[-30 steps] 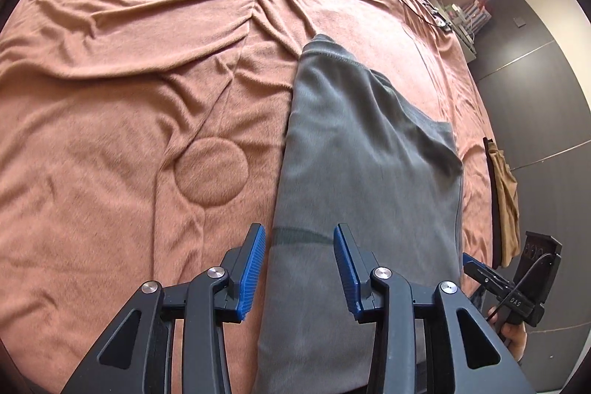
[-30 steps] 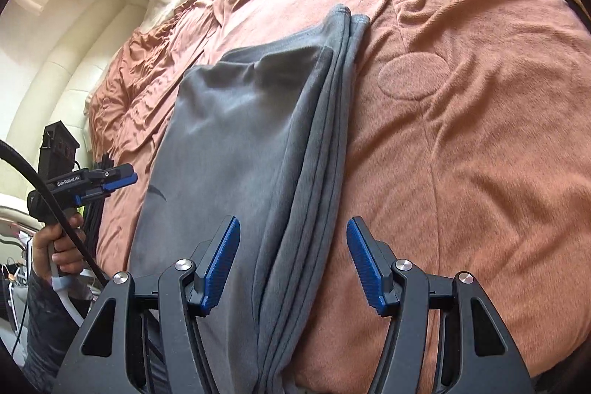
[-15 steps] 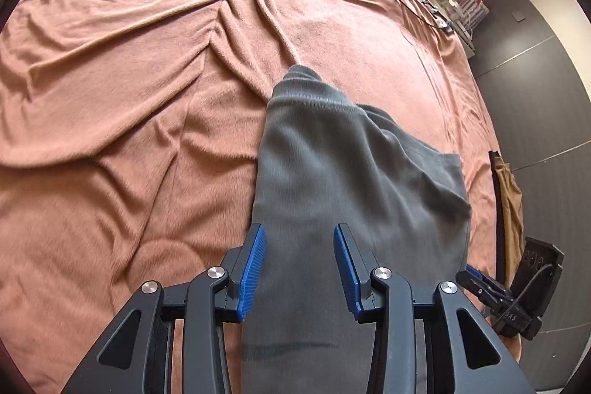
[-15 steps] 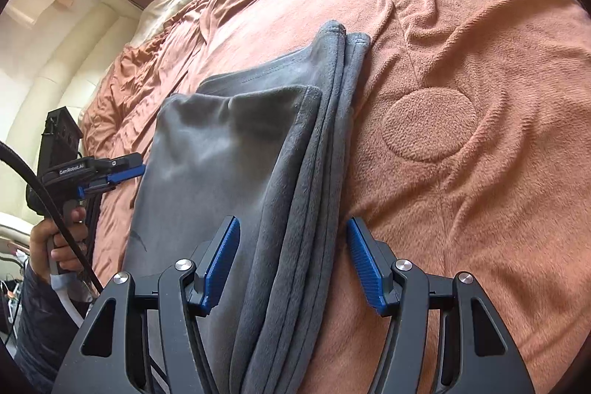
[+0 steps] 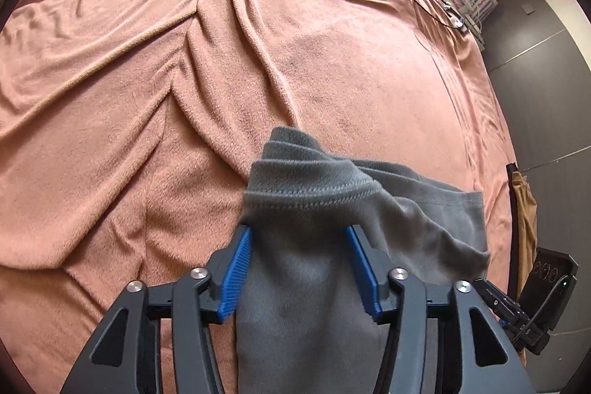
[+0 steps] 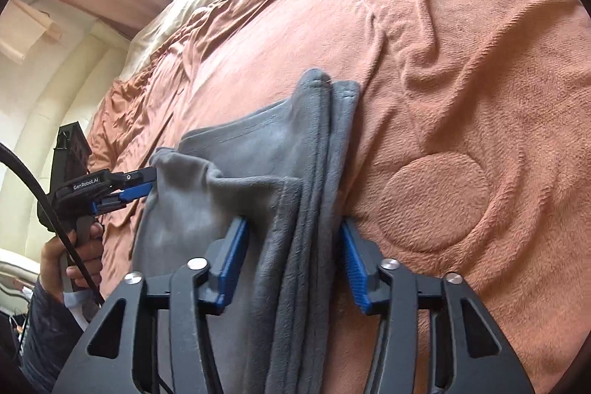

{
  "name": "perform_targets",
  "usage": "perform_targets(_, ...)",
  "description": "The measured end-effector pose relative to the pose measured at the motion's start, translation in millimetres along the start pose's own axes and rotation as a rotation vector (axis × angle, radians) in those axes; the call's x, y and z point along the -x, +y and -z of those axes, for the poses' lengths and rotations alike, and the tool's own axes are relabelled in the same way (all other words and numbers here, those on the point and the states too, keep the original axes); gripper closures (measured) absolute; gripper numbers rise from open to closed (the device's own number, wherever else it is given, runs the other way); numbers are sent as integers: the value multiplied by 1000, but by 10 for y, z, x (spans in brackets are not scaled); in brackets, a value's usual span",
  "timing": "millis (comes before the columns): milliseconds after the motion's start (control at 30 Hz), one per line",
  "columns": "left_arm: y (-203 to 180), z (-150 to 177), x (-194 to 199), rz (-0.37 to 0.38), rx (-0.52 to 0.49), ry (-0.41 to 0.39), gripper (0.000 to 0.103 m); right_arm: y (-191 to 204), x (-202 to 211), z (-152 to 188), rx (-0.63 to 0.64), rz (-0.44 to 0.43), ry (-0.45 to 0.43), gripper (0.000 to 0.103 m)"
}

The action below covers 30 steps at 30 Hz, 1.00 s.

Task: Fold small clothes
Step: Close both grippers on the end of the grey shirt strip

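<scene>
A soft grey fleece garment (image 6: 280, 172), folded lengthwise into layers, lies on a wrinkled salmon-pink plush blanket (image 5: 147, 80) covering a bed. Its stitched hem (image 5: 314, 198) is lifted and doubled back over itself. The left gripper (image 5: 299, 268), jaws spread wide, straddles that raised end; the right gripper (image 6: 291, 268), equally wide, straddles the layered side edge.

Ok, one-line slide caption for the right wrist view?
Right gripper straddles the folded grey garment on the pink blanket, jaws open.
</scene>
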<state>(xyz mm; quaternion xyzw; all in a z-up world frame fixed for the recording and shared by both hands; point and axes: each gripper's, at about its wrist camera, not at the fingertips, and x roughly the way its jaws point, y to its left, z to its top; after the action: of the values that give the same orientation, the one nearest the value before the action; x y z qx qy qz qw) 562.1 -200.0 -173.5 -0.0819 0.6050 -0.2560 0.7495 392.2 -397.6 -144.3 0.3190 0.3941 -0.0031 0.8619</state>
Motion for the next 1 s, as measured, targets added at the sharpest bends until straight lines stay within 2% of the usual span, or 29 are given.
perform_targets(233, 7, -127, -193, -69, 35, 9, 43, -83, 17, 47, -26, -21, -17, 76)
perform_targets(367, 13, -137, -225, -92, 93, -8, 43, -185, 42, 63, -65, -60, -15, 77)
perform_targets(467, -57, -147, -215, -131, 61, 5, 43, -267, 64, 76, -89, -90, -14, 77)
perform_targets(600, -50, -150, -85, -97, 18, 10, 43, -422, 70, 69, -146, -165, 5, 76)
perform_targets(733, 49, -152, 70, -79, -13, -15, 43, -489, 26, 23, -142, -202, 21, 74)
perform_targets(967, 154, -165, -17, -46, -47, 7, 43, -438, -99, -81, -93, -184, 40, 74)
perform_targets(1000, 164, -167, -64, -41, -48, 16, 46, -430, -96, -85, -90, -180, 36, 76)
